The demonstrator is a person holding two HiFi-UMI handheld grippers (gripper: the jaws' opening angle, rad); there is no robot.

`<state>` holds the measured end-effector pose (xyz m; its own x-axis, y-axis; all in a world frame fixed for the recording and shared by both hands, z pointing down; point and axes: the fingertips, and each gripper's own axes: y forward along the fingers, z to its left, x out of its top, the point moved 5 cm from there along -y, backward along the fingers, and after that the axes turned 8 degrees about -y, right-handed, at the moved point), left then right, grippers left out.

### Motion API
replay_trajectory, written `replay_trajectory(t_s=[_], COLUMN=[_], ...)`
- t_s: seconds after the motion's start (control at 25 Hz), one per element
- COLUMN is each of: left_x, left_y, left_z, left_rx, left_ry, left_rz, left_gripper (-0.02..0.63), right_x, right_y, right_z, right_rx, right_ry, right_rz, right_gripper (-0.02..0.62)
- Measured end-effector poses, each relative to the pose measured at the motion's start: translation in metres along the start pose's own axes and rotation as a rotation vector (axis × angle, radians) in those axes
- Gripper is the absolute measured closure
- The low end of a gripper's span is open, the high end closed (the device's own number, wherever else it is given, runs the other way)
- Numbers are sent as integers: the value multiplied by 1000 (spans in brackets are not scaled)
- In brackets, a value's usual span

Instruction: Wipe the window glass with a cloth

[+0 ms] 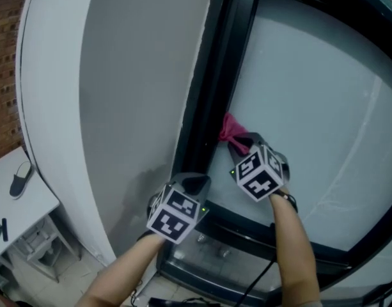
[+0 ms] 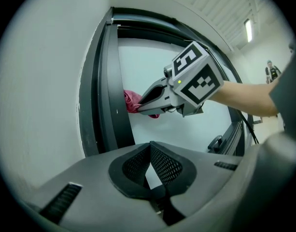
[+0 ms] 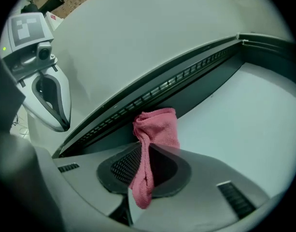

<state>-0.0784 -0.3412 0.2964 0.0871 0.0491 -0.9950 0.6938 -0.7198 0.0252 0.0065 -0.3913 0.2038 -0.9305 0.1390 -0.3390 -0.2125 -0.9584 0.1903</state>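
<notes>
**paneguy:** Where's the cloth in this one? I only spot a bit of pink.

**rigwatcher:** That's it. The pink cloth (image 3: 156, 125) is clamped in the right gripper (image 3: 146, 154). Both jaws are closed on it, with one end bunched up past the tips and the other end hanging back between the pads. The bunched end sits on the window glass (image 1: 311, 88) at the pane's left edge, right where the glass meets the black window frame (image 1: 208, 88). From the right gripper view it looks pressed into that join, touching both.

**paneguy:** And the other claw, is it doing anything?

**rigwatcher:** Nope. The left gripper (image 2: 148, 149) has its jaws brought together at the tips with nothing between them, and you only see a sliver of pale glass through the gap lower down. In the head view it hangs in front of the frame near the pane's lower left corner, just beside the right one and a bit below it. They aren't touching.

**paneguy:** Anything else in view?

**rigwatcher:** A plain white wall (image 1: 119, 94) runs left of the frame, with a strip of brick wall (image 1: 2, 56) at the far left. There's a small white table (image 1: 36, 203) down in that corner with a dark shoe-like thing (image 1: 20, 179) near its left edge, though I can't tell exactly what it is. The left gripper view also catches a black window handle (image 2: 216, 143) on the frame at the right edge of the pane, a lit ceiling light (image 2: 247, 30), and a person (image 2: 272, 71) standing far off.
</notes>
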Motion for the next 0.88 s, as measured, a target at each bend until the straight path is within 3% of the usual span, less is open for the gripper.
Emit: replay_trajectory(t_s=[0.44, 0.88], left_x=[-43, -73], left_y=[-1, -1], left_z=[11, 14], left_rx=[30, 35], left_ry=[-53, -74], left_rz=[81, 141], left_gripper=[598, 598], right_x=[-40, -78], right_y=[20, 43], right_z=[81, 170], right_rx=[144, 367], right_ry=[128, 187], right_rz=[65, 155], right_gripper=[546, 546])
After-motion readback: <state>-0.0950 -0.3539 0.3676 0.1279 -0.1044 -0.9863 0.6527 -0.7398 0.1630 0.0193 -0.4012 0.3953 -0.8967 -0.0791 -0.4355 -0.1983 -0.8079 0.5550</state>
